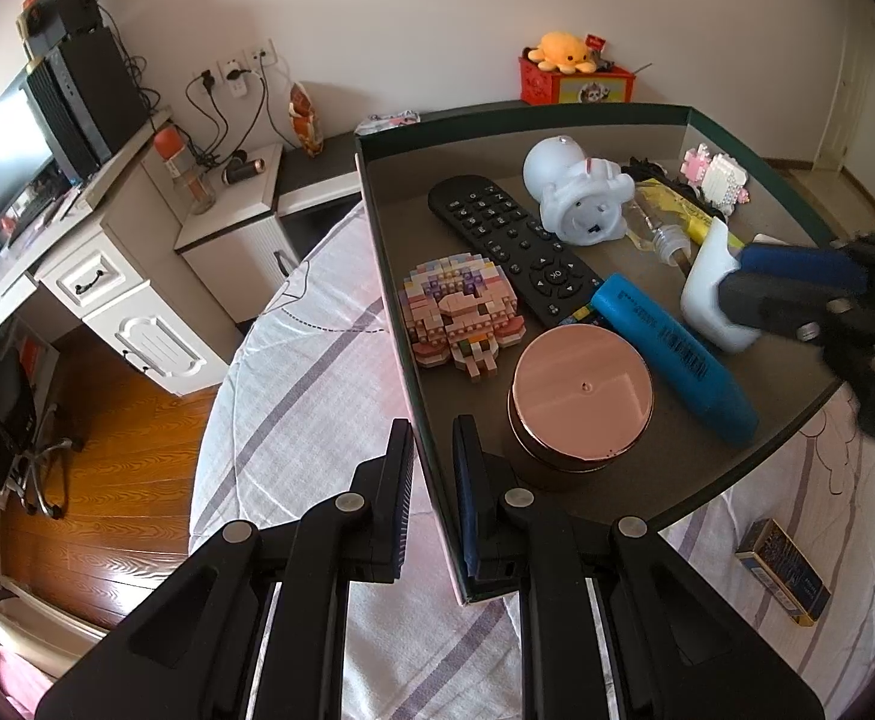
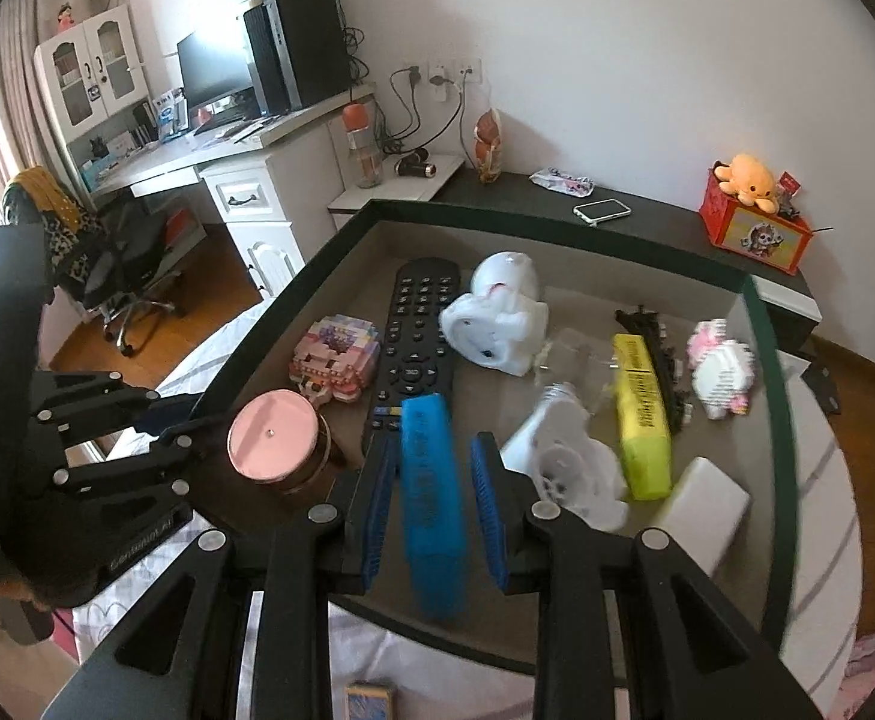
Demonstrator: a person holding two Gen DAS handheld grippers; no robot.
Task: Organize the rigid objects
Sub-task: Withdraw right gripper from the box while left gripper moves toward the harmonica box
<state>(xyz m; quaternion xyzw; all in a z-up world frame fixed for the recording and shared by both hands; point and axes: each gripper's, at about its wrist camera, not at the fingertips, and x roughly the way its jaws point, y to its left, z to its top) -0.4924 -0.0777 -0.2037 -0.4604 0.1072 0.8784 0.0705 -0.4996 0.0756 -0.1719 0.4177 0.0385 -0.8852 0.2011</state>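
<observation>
A dark open box (image 1: 377, 228) on the bed holds a black remote (image 1: 515, 246), a pink brick figure (image 1: 458, 315), a rose-gold round tin (image 1: 581, 396), a blue highlighter (image 1: 677, 354), a white astronaut toy (image 1: 581, 192) and a yellow highlighter (image 2: 641, 414). My left gripper (image 1: 431, 438) is shut on the box's left wall, one finger inside and one outside. My right gripper (image 2: 431, 456) is open, its fingers on either side of the blue highlighter (image 2: 428, 498) with gaps both sides. A white block (image 2: 704, 507) lies by the box's right wall.
A small printed box (image 1: 782, 570) lies on the striped bedsheet beside the big box. A white plastic piece (image 2: 563, 462), a pink-white brick toy (image 2: 722, 369) and a black chain-like item (image 2: 653, 342) sit in the box. A desk (image 1: 95, 252) and office chair (image 2: 119, 276) stand left.
</observation>
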